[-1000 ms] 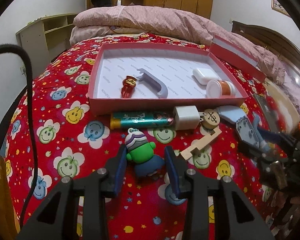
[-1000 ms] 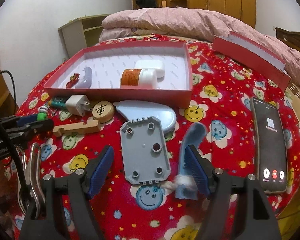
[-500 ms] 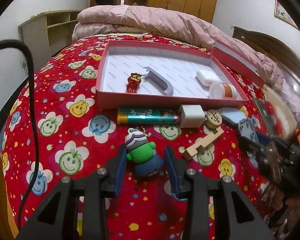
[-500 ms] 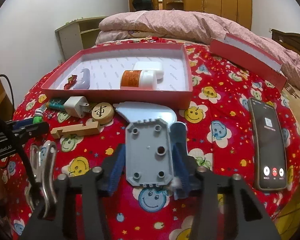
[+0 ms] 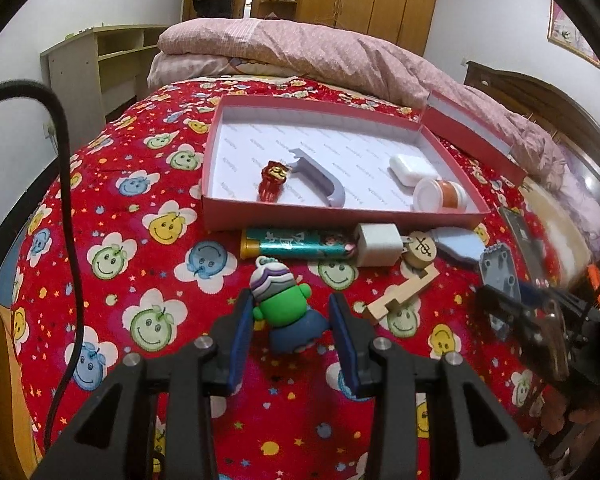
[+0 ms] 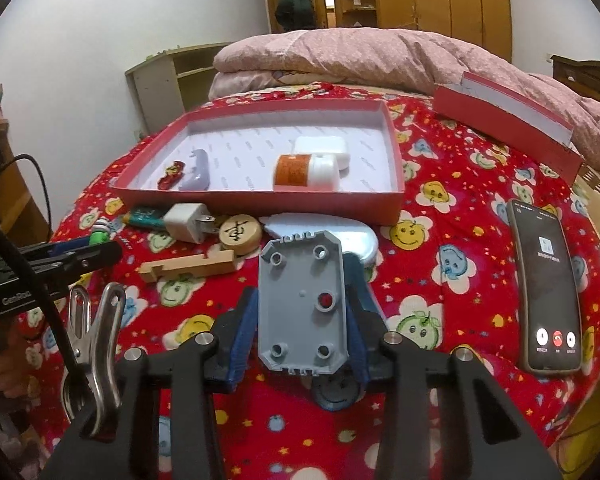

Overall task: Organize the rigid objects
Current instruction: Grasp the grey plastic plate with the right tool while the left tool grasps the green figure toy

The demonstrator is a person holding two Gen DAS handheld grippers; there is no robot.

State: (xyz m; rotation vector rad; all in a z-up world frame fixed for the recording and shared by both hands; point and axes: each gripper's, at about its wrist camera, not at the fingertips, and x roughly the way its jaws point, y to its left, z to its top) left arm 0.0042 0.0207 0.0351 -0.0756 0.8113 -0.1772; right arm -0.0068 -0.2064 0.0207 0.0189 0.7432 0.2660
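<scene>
My left gripper is shut on a green toy figure with a purple-and-white cap, just above the red bedspread. My right gripper has its jaws closing, and the blue pads press the long sides of a grey plastic plate with corner holes. That plate also shows at the right of the left wrist view. The open red box lies ahead and holds a red figurine, a grey handle, a white case and an orange bottle.
Along the box front lie a teal lighter, a white charger, a wooden disc, a wooden piece and a pale blue flat part. A phone lies right, the box lid far right, folded bedding behind.
My right gripper's jaws went from wide apart to pressed on the grey plate, which now sits raised and tilted between them. The left gripper kept the green figure, and its view shifted slightly.
</scene>
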